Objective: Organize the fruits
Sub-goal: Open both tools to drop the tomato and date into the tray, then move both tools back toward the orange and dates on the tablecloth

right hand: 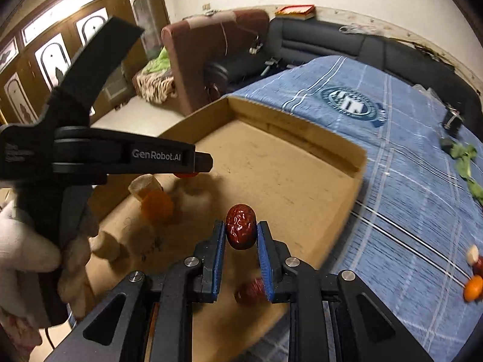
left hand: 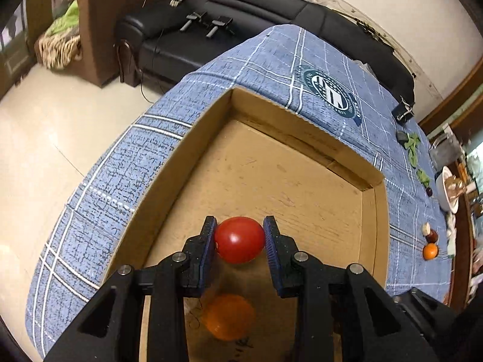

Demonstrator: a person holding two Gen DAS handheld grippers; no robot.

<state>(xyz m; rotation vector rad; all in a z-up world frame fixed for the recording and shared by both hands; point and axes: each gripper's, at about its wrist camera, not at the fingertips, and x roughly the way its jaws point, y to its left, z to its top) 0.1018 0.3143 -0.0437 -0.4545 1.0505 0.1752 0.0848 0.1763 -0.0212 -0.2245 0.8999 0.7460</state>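
My left gripper point(left hand: 240, 235) is shut on a red tomato point(left hand: 239, 239) and holds it above the floor of an open cardboard box point(left hand: 302, 187). An orange point(left hand: 228, 316) lies blurred in the box below it. My right gripper point(right hand: 241, 235) is shut on a wrinkled red date point(right hand: 241, 226) over the same box point(right hand: 286, 181). In the right wrist view the left gripper's body point(right hand: 120, 154) crosses from the left, with the tomato point(right hand: 185, 175) just showing under it. The box also holds an orange point(right hand: 157, 206), another date point(right hand: 252, 291) and two pale pieces point(right hand: 145, 185).
The box sits on a blue checked cloth point(left hand: 271, 60) over a table. At the right edge of the cloth lie an orange point(left hand: 430, 251), a dark date point(left hand: 431, 236), green leaves point(left hand: 412, 147) and a white bowl point(left hand: 446, 193). A black sofa point(left hand: 241, 9) stands behind.
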